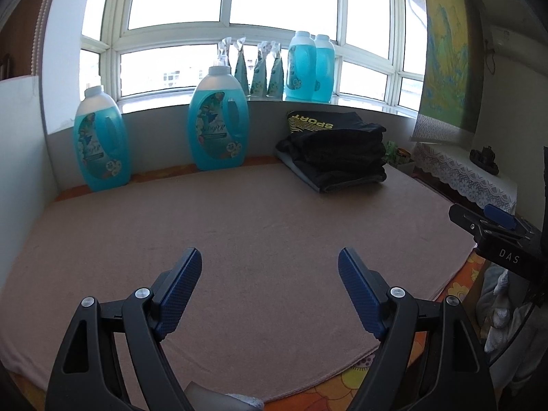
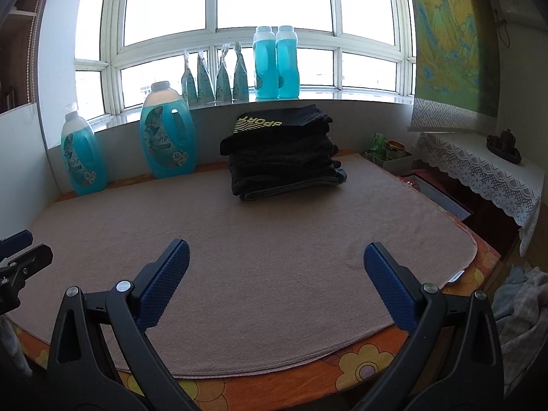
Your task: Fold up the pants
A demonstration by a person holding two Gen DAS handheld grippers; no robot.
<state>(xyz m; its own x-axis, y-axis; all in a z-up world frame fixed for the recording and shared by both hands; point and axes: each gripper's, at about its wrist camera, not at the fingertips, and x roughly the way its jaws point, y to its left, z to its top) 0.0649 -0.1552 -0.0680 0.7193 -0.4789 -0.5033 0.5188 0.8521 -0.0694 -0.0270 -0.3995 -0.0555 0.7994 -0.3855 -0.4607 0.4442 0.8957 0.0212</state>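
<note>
Both tongs released, holding nothing: left tongs (image 1: 270, 263), right tongs (image 2: 276, 257). Folded pants stack (image 2: 282, 152) lies ahead across the worktop (image 2: 260, 239), nearer the right tongs

Folded dark pants (image 2: 284, 157) lie stacked at the mat's far side, "SPORT" print on top.

Both wrist cameras look forward, low over the pink mat (image 1: 257, 212), toward the window. Both views share the folded pants stack (image 2: 284, 157). The left view sits further left.
</note>
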